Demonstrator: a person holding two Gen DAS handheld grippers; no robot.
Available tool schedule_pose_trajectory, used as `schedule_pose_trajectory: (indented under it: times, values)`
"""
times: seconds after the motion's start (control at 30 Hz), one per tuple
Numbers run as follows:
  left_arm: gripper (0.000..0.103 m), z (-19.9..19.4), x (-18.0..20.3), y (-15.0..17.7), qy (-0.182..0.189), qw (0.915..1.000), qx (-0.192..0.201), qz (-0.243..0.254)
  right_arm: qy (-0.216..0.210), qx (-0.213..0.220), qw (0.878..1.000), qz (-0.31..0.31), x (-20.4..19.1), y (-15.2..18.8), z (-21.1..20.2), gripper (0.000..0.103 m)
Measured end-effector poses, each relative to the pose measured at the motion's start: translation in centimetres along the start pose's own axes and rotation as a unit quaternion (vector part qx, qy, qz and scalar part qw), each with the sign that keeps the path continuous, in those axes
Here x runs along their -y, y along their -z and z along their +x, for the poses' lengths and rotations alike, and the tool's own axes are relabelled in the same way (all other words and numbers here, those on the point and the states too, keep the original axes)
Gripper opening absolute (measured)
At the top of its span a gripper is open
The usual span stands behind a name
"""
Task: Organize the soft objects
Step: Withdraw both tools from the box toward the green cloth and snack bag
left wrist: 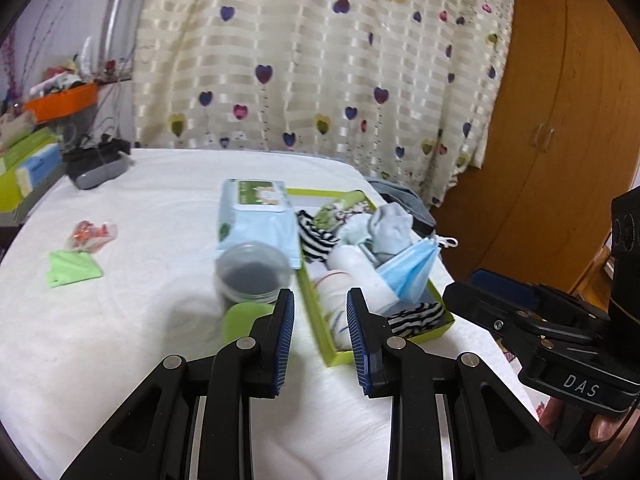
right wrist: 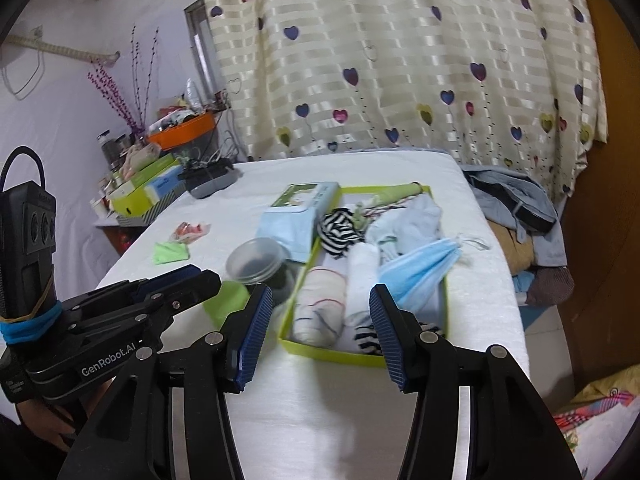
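Observation:
A lime green box (left wrist: 444,326) (right wrist: 320,346) lies on the white-covered table. It holds rolled white cloths (left wrist: 336,300) (right wrist: 320,304), striped black-and-white socks (left wrist: 316,236) (right wrist: 338,232), a pale blue cloth (left wrist: 390,226) and a blue face mask (left wrist: 408,268) (right wrist: 420,268). A wet-wipes pack (left wrist: 256,216) (right wrist: 292,220) lies left of the box. My left gripper (left wrist: 320,340) is open and empty, just short of the box. My right gripper (right wrist: 318,336) is open and empty over the box's near end.
A clear lidded jar (left wrist: 252,272) (right wrist: 258,260) and a green object (left wrist: 244,320) (right wrist: 226,304) stand left of the box. A green cloth (left wrist: 72,268) and an orange-printed packet (left wrist: 92,234) lie far left. Clutter and boxes (right wrist: 144,188) crowd the left side. Clothes (right wrist: 520,208) lie right of the table.

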State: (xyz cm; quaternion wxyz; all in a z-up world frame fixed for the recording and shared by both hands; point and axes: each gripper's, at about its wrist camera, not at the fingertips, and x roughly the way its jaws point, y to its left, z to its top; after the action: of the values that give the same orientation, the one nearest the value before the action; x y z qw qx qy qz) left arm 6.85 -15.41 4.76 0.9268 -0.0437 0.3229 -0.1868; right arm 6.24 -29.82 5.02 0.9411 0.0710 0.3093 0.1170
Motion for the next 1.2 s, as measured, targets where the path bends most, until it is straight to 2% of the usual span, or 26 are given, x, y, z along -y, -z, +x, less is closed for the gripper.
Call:
schedule_pose_trajectory:
  times: [0.5,1.2]
  values:
    - [0.025,-2.7,-4.4,0.9,-0.032,0.9988,0.015,-0.034,-0.029,-0.012,0.999,-0.037,-4.6,0.1,1.1,0.052]
    - [0.025,-3.9,-9.2,1.5,-0.064,0.9953,0.021,-0.07,-0.053,-0.03,0.995,-0.076,-9.0,-0.6,3.3,0.052]
